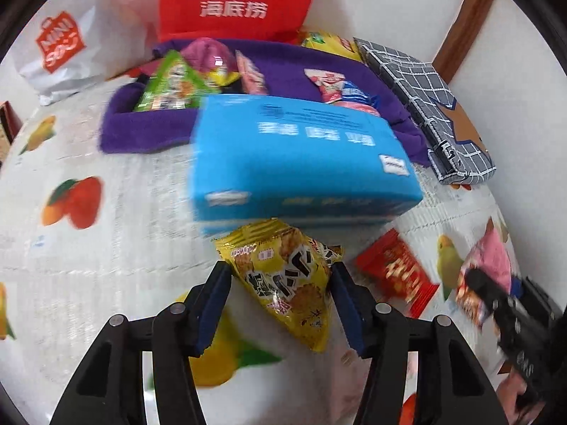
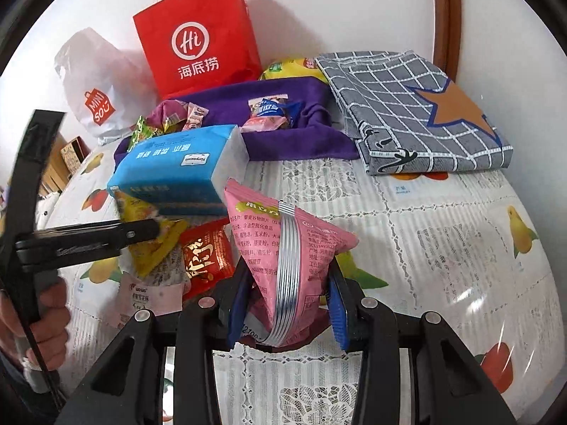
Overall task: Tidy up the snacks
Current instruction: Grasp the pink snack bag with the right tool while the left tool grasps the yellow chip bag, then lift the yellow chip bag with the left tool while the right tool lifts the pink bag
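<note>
My left gripper is shut on a yellow snack packet, held just above the table in front of a blue tissue pack. My right gripper is shut on a pink snack packet with a silver seam, lifted off the table. A purple cloth basket behind the tissue pack holds several snack packets; it also shows in the right wrist view. A red snack packet lies on the table between the grippers. The left gripper with its yellow packet shows at the left of the right wrist view.
A red paper bag and a white Miniso bag stand against the wall. A folded grey checked cloth lies at the right. A yellow bag sits behind the basket. The fruit-print tablecloth covers the table.
</note>
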Motion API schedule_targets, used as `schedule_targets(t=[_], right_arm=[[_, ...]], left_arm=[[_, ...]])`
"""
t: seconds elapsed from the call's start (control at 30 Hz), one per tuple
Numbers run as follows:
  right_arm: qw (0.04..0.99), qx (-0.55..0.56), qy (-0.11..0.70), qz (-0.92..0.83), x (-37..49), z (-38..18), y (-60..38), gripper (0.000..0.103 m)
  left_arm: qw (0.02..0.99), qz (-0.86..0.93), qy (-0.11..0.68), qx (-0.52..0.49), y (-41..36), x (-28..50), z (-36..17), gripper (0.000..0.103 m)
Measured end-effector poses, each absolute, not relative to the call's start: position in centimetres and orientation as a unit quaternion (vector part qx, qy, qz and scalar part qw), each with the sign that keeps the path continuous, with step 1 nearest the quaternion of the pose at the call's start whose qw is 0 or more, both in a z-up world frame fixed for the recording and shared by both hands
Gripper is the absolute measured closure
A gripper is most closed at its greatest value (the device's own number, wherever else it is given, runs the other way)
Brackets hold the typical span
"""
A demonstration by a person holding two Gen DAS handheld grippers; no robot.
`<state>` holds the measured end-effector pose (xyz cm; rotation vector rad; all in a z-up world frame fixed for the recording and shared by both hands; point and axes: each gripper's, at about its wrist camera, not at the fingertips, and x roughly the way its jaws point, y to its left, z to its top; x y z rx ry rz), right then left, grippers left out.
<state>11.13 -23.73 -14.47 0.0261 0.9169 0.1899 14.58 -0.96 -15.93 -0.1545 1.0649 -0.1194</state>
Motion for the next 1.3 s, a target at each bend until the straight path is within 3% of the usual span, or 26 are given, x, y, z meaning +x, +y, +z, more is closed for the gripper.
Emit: schedule_targets(t=[0.33, 0.77, 1.3], right_arm=[[0.892, -0.008, 0.443, 0.084, 11.8, -16.0, -23.1, 0.063], [0.910, -0.033, 0.407, 0.067, 13.7, -17.6, -22.1, 0.062], [0.895, 0.008, 0.439, 0.078, 15.0, -18.7, -23.0, 0.062]], left_arm=[[0.859, -0.019, 0.509, -0.039, 4.6, 10.9, -15.8, 0.047], [0.910, -0.020, 0.411, -0.051, 4.2, 11.2, -17.4, 0.047], [0.905, -0.018, 0.419, -0.067, 4.5, 11.6, -18.0, 0.044]])
